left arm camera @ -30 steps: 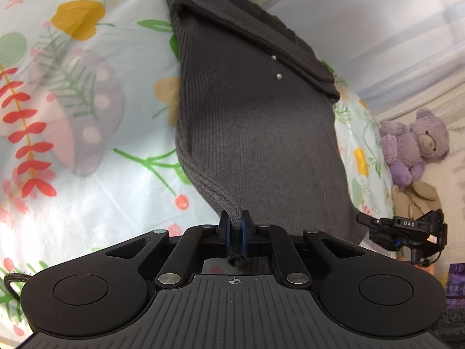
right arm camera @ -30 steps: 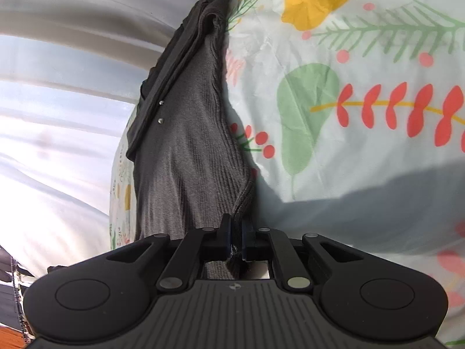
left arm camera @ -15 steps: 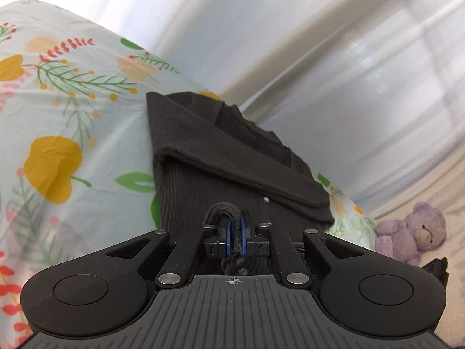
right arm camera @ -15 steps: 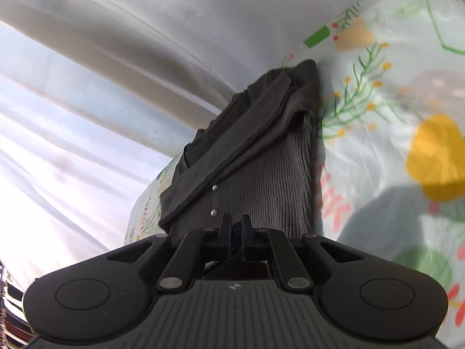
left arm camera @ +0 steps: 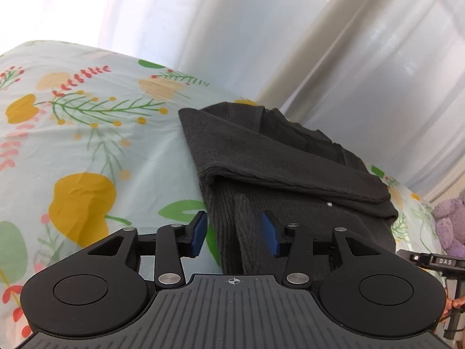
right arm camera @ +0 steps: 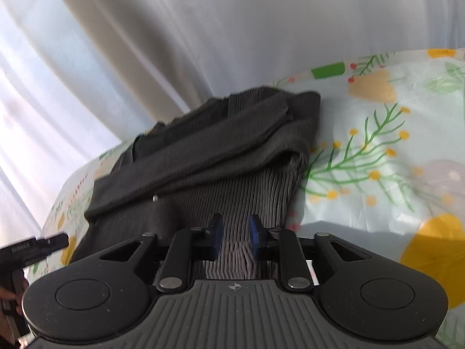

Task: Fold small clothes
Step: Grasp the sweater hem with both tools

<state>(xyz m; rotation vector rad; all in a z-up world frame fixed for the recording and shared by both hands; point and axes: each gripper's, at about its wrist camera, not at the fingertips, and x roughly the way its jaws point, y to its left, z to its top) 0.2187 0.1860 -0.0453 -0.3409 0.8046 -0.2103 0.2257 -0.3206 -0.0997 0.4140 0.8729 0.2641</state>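
Observation:
A dark grey ribbed knit garment point(left arm camera: 290, 174) lies folded on the floral sheet point(left arm camera: 87, 151), a sleeve laid across its upper part. Its lower hem is doubled up over the body. My left gripper point(left arm camera: 234, 235) is open, its blue pads point(left arm camera: 199, 232) either side of a raised fold of the hem. My right gripper point(right arm camera: 234, 240) is open too, jaws straddling the ribbed cloth point(right arm camera: 238, 180) near the garment's right side. A small silver snap point(right arm camera: 155, 198) shows below the sleeve.
Pale curtains point(left arm camera: 290, 43) hang behind the bed. A purple plush toy point(left arm camera: 450, 221) sits at the far right. The other gripper's black handle shows at the right edge of the left wrist view point(left arm camera: 436, 261) and at the left edge of the right wrist view point(right arm camera: 32, 250).
Both grippers carried the hem forward over the garment, then opened and let it go. It now lies folded up on the body.

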